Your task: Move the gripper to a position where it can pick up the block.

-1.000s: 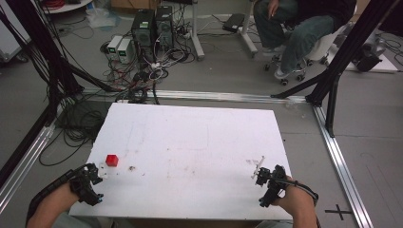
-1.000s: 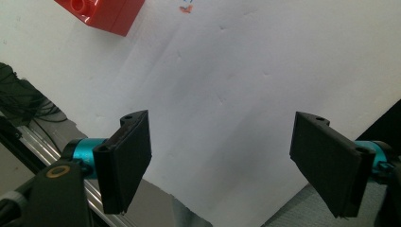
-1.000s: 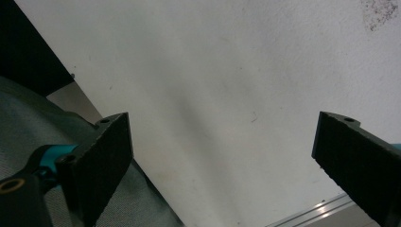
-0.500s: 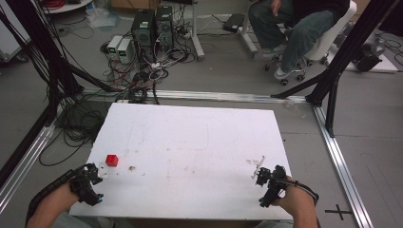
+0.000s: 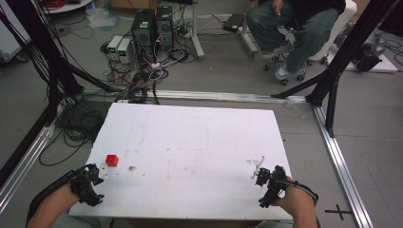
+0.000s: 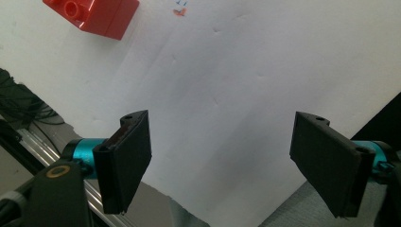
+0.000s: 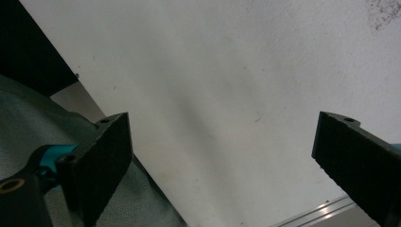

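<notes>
Left gripper at the table's near left corner, jaws wide apart, nothing between them — red block just ahead, by the left edge. Right gripper near the near right corner — jaws wide apart too, holding nothing.

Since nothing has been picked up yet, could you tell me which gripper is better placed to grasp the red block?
Probably the left gripper: open, just short of the red block. The right gripper, also open, sits across the table.
</notes>
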A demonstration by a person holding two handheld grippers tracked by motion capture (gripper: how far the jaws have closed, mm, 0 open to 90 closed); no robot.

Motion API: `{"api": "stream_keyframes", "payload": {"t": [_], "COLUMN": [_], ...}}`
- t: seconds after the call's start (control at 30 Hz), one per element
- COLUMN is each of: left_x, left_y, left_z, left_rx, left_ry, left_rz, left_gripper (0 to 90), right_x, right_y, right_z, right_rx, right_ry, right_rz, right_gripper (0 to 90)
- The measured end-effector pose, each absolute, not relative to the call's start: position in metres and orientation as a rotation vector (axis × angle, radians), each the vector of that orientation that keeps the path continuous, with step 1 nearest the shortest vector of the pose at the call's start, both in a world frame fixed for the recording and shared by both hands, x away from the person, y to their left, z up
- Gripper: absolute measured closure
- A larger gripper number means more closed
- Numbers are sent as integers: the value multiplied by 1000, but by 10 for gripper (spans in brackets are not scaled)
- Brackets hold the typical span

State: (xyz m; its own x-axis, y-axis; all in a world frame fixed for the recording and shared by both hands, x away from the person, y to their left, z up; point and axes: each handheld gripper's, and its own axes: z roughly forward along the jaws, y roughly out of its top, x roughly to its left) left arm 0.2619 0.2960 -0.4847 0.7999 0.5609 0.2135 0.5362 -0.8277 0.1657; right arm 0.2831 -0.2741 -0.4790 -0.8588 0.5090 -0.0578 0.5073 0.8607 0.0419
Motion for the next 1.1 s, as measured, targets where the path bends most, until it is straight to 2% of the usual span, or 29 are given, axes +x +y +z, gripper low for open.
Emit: {"api": "stream_keyframes", "payload": {"t": [0.57,1.1], "left_x": [262,274], "left_y": [296,313], "left_z": [-482,-472], "left_rx": [2961,2984], "left_ry": [776,648], "left_rz": [391,335], "left_gripper": [217,217], "right_x": [283,284], "right_y": [-273,-273], "right_z": [-480,-481], "right_rx": [810,804], "right_ry": [2973,2974], "right_rz": [51,52], "right_gripper": [53,53]}}
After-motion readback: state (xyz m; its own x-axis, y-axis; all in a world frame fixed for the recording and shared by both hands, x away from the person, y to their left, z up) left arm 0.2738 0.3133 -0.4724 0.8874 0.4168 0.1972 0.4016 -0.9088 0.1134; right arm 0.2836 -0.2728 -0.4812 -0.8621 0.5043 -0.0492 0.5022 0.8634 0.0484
